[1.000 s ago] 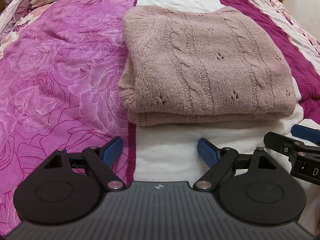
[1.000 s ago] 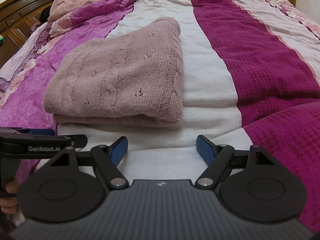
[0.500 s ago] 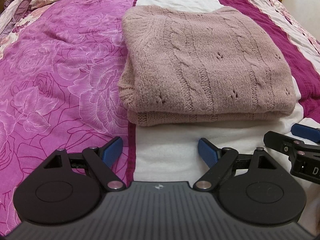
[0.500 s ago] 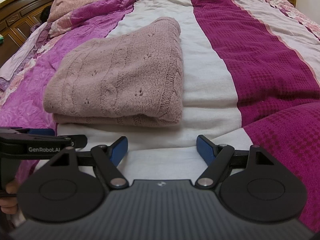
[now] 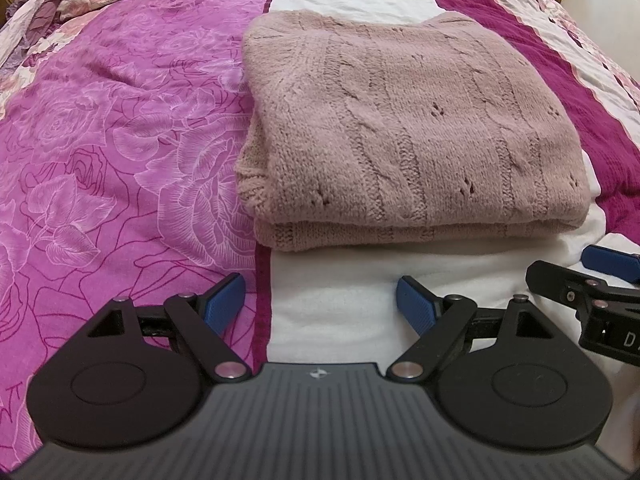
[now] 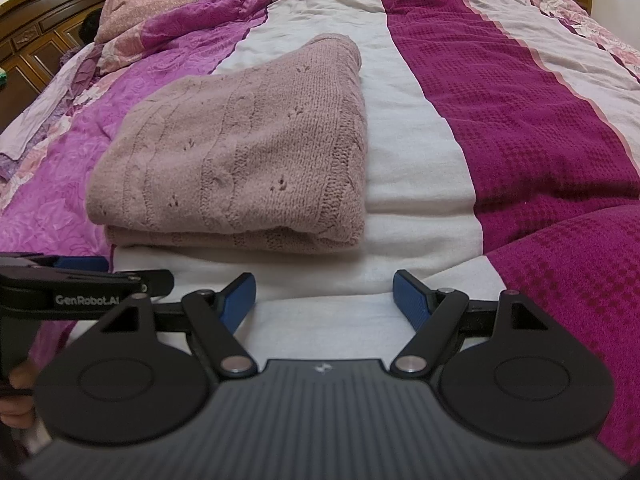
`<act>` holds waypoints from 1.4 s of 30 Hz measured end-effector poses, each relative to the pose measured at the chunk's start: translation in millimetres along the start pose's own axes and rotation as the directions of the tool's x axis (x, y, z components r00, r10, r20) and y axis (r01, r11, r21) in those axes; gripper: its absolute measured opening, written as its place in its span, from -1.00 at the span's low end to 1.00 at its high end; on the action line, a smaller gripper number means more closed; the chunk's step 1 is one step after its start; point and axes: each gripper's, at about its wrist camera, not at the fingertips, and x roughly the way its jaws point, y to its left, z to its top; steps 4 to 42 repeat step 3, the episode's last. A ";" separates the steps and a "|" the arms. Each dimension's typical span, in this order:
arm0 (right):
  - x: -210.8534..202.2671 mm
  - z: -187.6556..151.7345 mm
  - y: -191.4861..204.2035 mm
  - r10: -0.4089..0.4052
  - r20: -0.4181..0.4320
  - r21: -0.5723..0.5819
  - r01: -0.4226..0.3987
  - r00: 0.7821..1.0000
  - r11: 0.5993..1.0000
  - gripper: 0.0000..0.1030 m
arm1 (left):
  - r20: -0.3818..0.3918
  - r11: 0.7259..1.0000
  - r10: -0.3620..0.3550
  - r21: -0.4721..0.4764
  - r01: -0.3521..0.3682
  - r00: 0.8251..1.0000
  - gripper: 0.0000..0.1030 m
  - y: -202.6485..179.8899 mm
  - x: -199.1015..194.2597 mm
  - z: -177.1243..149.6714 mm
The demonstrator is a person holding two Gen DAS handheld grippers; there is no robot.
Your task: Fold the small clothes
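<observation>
A dusty-pink cable-knit sweater (image 5: pixel 408 128) lies folded into a neat rectangle on the bed, its doubled edge facing me. My left gripper (image 5: pixel 320 300) hovers just short of that edge, open, with only white blanket between its blue pads. In the right wrist view the same sweater (image 6: pixel 240 160) lies ahead and to the left. There my right gripper (image 6: pixel 324 298) is open too, over the white stripe with nothing in it. The right gripper's tip (image 5: pixel 592 276) shows at the left view's right edge, and the left gripper's body (image 6: pixel 80 292) at the right view's left edge.
The bedspread has a pink rose-print panel (image 5: pixel 100 160) on the left, a white stripe (image 6: pixel 420 152) in the middle and a dark magenta waffle panel (image 6: pixel 520 112) on the right. A wooden headboard (image 6: pixel 36 48) stands far left. A hand (image 6: pixel 16 392) holds the left gripper.
</observation>
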 end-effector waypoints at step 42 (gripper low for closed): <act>0.0 0.0 0.2 -0.001 0.000 0.000 0.001 1.000 1.000 0.49 | 0.001 1.000 0.001 0.002 -0.001 1.000 0.71 -0.5 0.2 -0.5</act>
